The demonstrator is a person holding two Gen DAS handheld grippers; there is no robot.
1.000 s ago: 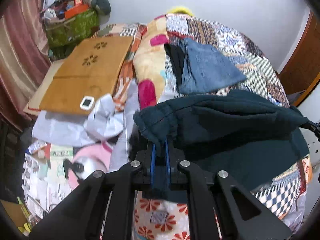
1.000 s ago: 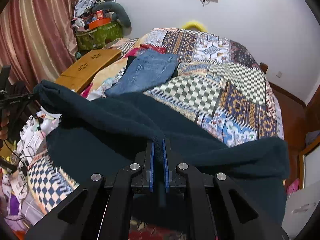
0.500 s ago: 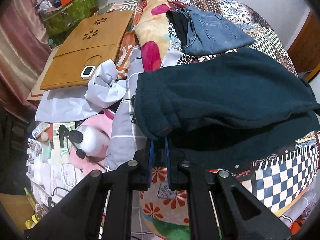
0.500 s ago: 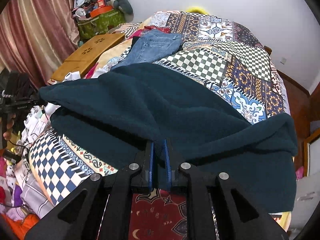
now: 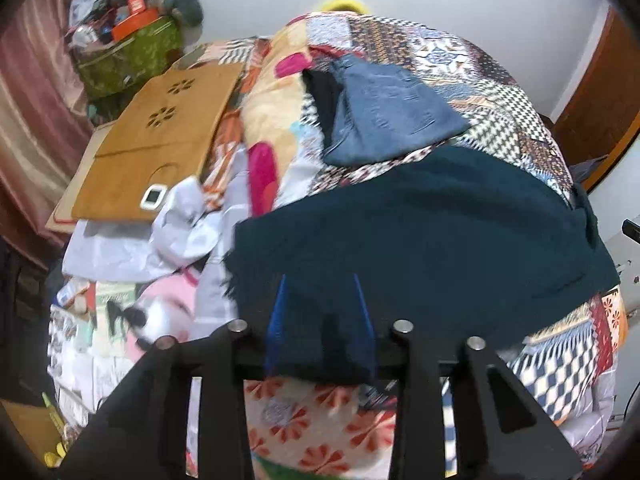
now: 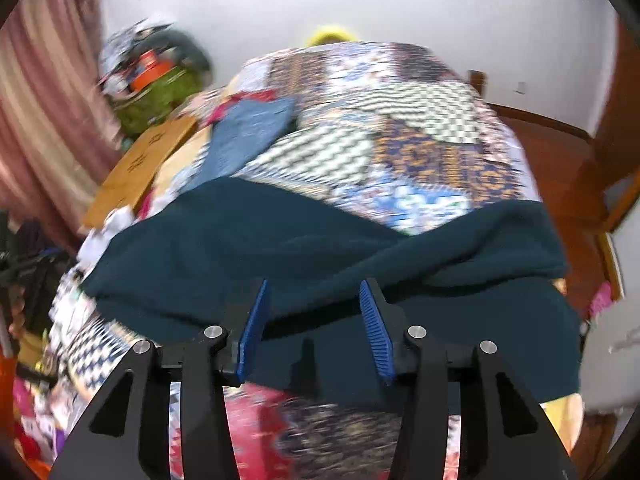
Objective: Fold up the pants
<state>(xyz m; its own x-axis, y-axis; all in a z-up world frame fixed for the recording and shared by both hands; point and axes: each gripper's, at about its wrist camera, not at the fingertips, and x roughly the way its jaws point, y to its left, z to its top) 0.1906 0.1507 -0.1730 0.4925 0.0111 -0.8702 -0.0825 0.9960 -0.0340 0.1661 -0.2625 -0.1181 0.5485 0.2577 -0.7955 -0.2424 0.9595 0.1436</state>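
Both grippers released, tilted down over the bed's near edge.
Left gripper (image 5: 320,312) and right gripper (image 6: 316,320): jaws just opened, blue pads (image 6: 252,328) apart, nothing clamped, cloth lying loose between them. Pants (image 5: 420,240), dark teal, folded over, flat on patchwork quilt (image 6: 420,152) at near edge. Beyond: folded jeans (image 5: 384,120); wooden board (image 5: 156,140) to the left; white wall (image 6: 440,8).

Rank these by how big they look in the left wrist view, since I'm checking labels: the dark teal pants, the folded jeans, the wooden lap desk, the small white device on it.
1. dark teal pants, though nearness to the camera enlarges them
2. wooden lap desk and folded jeans, too alike to rank
3. small white device
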